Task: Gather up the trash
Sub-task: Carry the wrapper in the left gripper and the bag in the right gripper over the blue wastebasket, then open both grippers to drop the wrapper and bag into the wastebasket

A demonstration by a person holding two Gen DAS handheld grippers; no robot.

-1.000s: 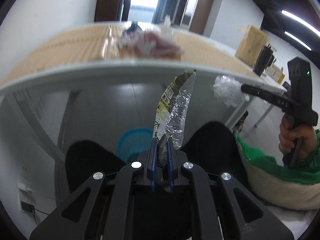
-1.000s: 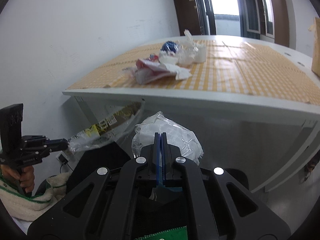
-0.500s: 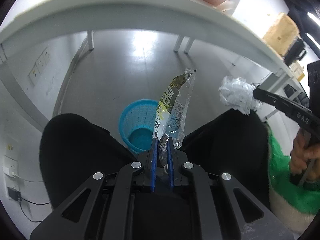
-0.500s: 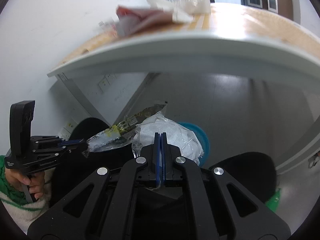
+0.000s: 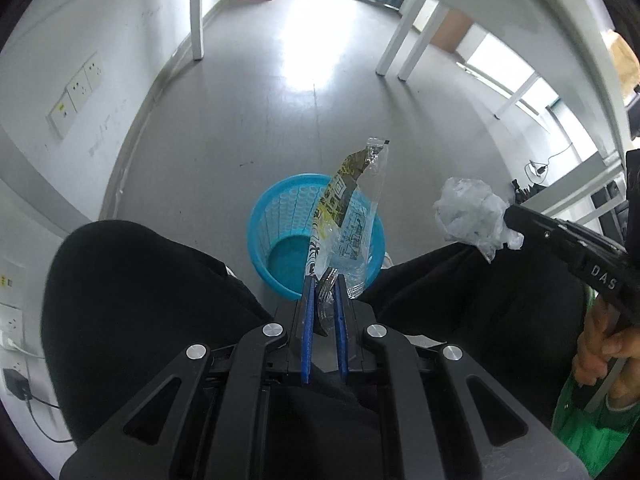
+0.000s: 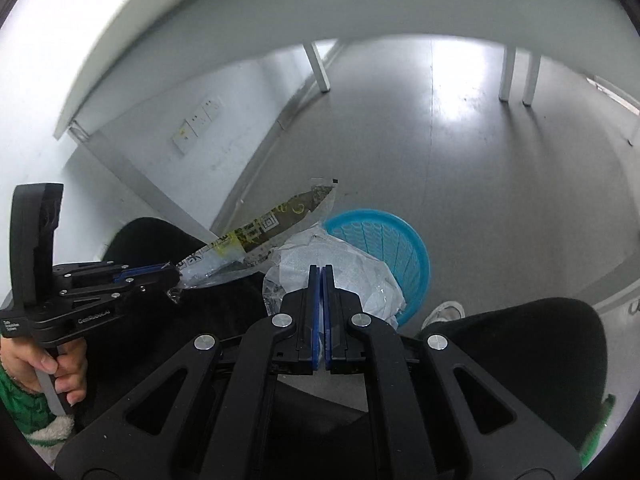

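Observation:
My left gripper [image 5: 324, 280] is shut on a long printed foil wrapper [image 5: 348, 204], which sticks up over a blue plastic wastebasket [image 5: 280, 216] on the floor. My right gripper [image 6: 320, 270] is shut on a crumpled clear plastic bag [image 6: 360, 268], just left of and above the same wastebasket [image 6: 396, 244]. In the left wrist view the right gripper [image 5: 508, 216] holds that bag [image 5: 468, 208] to the right of the basket. In the right wrist view the left gripper [image 6: 172, 276] holds the wrapper [image 6: 272, 224] pointing toward the basket.
The person's black-trousered knees [image 5: 132, 280] [image 5: 480, 292] flank the wastebasket. A white shoe [image 6: 444, 314] sits beside it. The table's underside [image 6: 280, 12] arches overhead, with white table legs [image 5: 196, 12] on the grey floor. Wall sockets [image 5: 76, 92] are at the left.
Both grippers dropped from table height to below the tabletop and tilted down. The table's top and its trash left view; the blue wastebasket now lies right under the wrapper and bag.

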